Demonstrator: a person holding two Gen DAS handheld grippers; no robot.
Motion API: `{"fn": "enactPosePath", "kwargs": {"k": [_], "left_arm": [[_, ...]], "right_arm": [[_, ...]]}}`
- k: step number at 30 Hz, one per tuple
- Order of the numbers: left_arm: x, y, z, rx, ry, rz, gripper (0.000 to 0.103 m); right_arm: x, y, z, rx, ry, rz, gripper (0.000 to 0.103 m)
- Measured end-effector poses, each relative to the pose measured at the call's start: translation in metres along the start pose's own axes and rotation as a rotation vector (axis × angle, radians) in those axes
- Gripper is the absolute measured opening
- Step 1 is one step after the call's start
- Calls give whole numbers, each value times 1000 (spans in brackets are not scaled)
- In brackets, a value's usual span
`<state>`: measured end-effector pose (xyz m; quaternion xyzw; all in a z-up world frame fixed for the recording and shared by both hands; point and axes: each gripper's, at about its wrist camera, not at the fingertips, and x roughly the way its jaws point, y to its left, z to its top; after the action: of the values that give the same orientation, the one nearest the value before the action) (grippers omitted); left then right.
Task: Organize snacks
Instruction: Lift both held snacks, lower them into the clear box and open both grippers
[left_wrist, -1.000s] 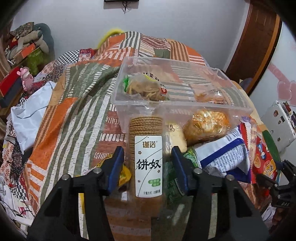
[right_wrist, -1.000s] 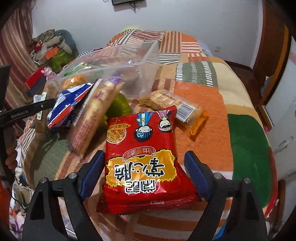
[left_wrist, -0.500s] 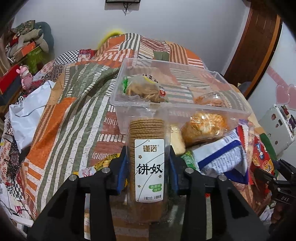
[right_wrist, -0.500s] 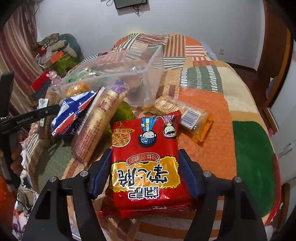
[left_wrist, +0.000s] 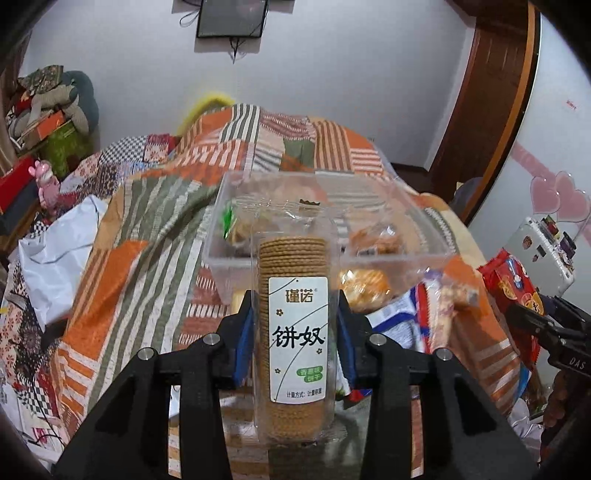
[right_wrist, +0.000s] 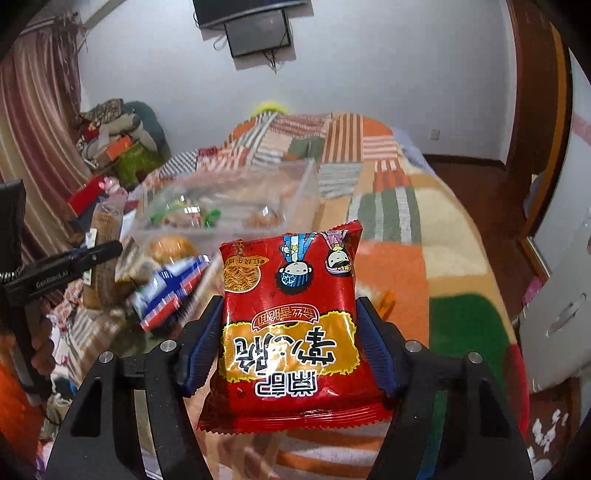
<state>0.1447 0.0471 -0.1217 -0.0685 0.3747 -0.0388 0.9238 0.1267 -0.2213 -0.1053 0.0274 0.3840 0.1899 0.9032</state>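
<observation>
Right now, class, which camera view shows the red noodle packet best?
The right wrist view: the red noodle packet fills the centre, gripped in the right tongs, print visible. The left wrist view shows only a sliver of it at the far right edge.

The left gripper (left_wrist: 295, 332), black with blue pads, is clamped on a clear-wrapped stack of round biscuits (left_wrist: 293, 302) between its jaws. The right gripper (right_wrist: 290, 332) pinches a red foil noodle-snack packet (right_wrist: 291, 325) likewise.
</observation>
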Motion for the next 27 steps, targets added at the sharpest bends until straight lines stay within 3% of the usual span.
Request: {"fn": "enactPosePath", "kwargs": {"k": [10, 27], "left_arm": [[-17, -4, 38, 3, -94, 3, 39], [10, 4, 86, -14, -146, 22, 39]], "right_arm": [[6, 13, 40, -10, -99, 37, 67], [53, 34, 84, -28, -110, 93, 67]]}}
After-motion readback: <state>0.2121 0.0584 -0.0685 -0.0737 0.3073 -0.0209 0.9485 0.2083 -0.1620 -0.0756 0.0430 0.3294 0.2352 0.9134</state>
